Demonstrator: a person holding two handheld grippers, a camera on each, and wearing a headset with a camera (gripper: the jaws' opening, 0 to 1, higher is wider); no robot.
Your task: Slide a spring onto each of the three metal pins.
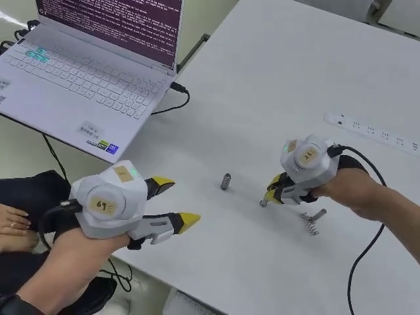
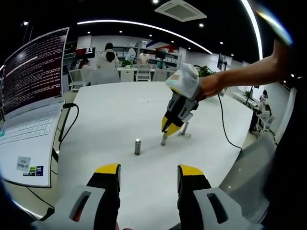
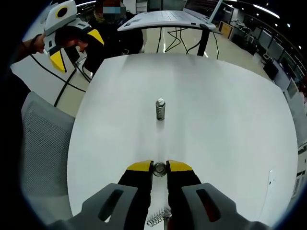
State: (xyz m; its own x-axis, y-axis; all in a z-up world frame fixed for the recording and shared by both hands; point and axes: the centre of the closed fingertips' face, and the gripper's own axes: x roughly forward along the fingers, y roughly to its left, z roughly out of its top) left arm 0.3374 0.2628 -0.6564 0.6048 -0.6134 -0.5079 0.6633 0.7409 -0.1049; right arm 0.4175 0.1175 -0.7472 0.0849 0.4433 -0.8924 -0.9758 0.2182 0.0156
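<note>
At a white table (image 1: 275,79), the right tongs (image 1: 270,195) are seen clenched on an upright metal pin (image 3: 159,168) whose lower end appears to rest on the tabletop. The left tongs (image 1: 176,202) are held released and empty over the near edge, not far from an open laptop (image 1: 85,72). A second pin (image 1: 226,181), ringed by what appear to be coils, is stood upright between the two tongs, and a loose spring (image 1: 310,226) is laid touching a third pin (image 1: 319,214) just beside the right tongs.
</note>
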